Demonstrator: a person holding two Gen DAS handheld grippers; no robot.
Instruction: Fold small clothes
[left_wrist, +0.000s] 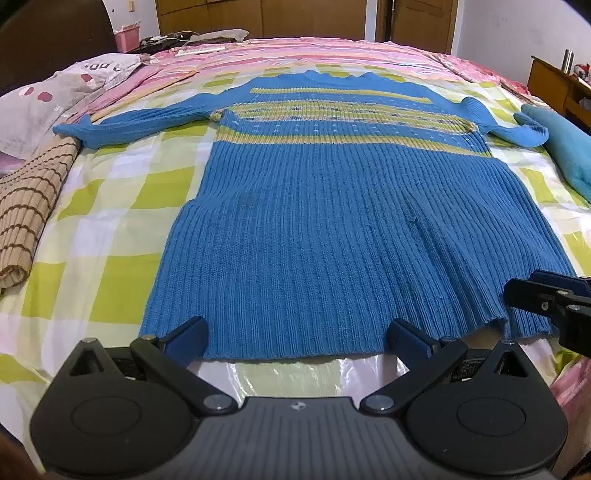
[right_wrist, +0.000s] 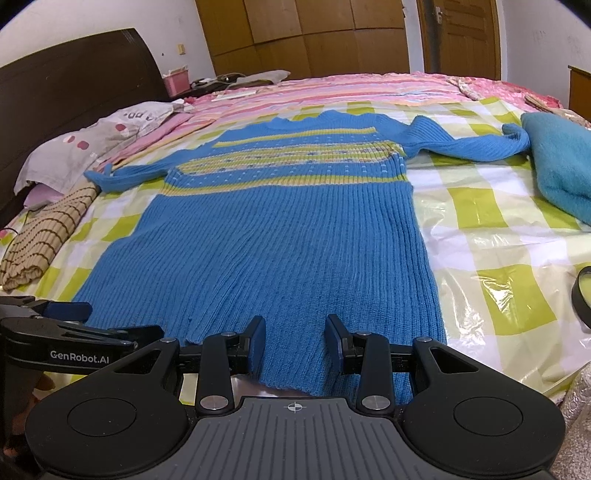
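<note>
A blue ribbed knit sweater (left_wrist: 332, 221) with yellow-green stripes across the chest lies flat on the bed, sleeves spread to both sides, hem toward me. It also shows in the right wrist view (right_wrist: 280, 236). My left gripper (left_wrist: 299, 341) is wide open, its fingertips (left_wrist: 188, 332) resting at the hem's left part. My right gripper (right_wrist: 295, 341) is open, with its pads over the hem's right part. The right gripper shows in the left wrist view (left_wrist: 554, 299) at the hem's right corner.
The bed has a green, white and pink checked cover (left_wrist: 110, 206). A folded beige striped garment (left_wrist: 29, 206) lies left. A folded teal cloth (right_wrist: 561, 166) lies right. Pillows (left_wrist: 48, 96) are at far left, a dark headboard (right_wrist: 74, 74) behind.
</note>
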